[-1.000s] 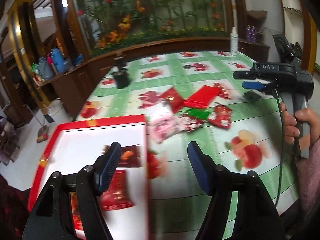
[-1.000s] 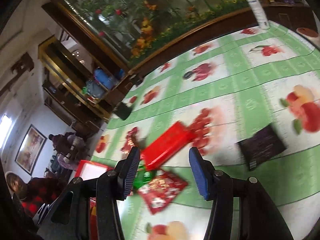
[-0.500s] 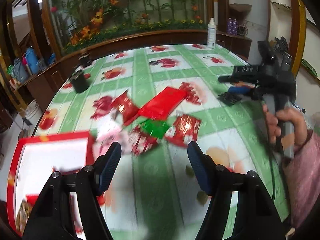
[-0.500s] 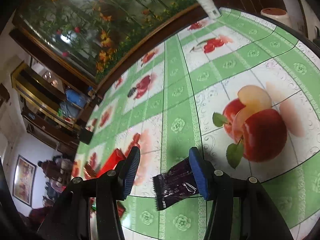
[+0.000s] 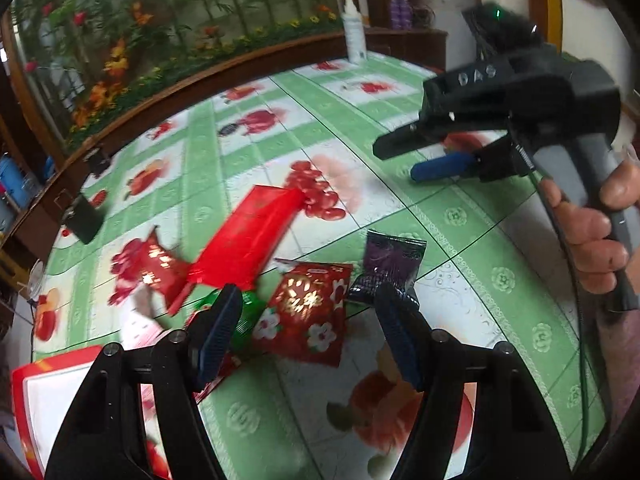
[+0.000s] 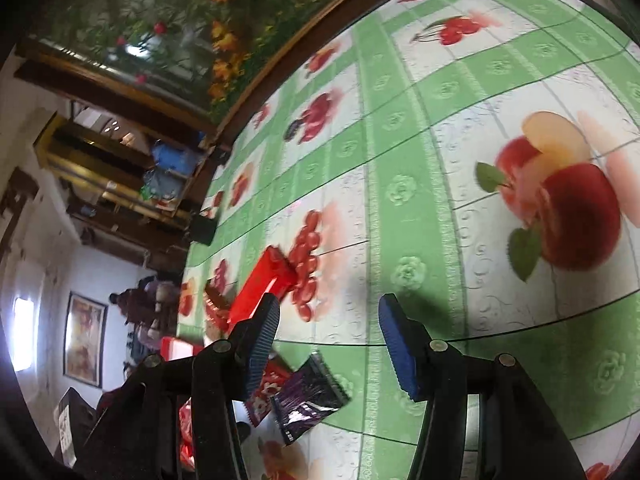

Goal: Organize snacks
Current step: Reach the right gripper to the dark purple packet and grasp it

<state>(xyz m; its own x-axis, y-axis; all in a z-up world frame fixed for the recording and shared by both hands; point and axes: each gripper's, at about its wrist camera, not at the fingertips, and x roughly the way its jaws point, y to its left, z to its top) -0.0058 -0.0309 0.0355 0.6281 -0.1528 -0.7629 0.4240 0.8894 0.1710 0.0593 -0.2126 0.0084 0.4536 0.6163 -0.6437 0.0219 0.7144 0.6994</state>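
Observation:
Several snack packets lie on the green fruit-print tablecloth. My left gripper (image 5: 306, 334) hovers open over a red flowered packet (image 5: 308, 316), which shows between its fingers without being touched. A dark purple packet (image 5: 388, 264) lies just right of it, a long red packet (image 5: 248, 236) and a small red packet (image 5: 156, 268) lie to the left, and a green packet (image 5: 244, 312) is half hidden. My right gripper (image 6: 330, 340) is open over bare cloth, with the purple packet (image 6: 308, 396) below its fingers. In the left wrist view the right gripper (image 5: 416, 158) hangs at the upper right.
A red-rimmed white tray (image 5: 24, 392) sits at the lower left corner. A white bottle (image 5: 354, 40) stands at the table's far edge and a black box (image 5: 84, 220) at the left edge. A hand (image 5: 592, 232) holds the right gripper's handle. A wooden ledge with flowers backs the table.
The left gripper swung from over the tray to the right, onto the packet pile. The right gripper moved from the red packets past the purple packet, which now lies under its fingers.

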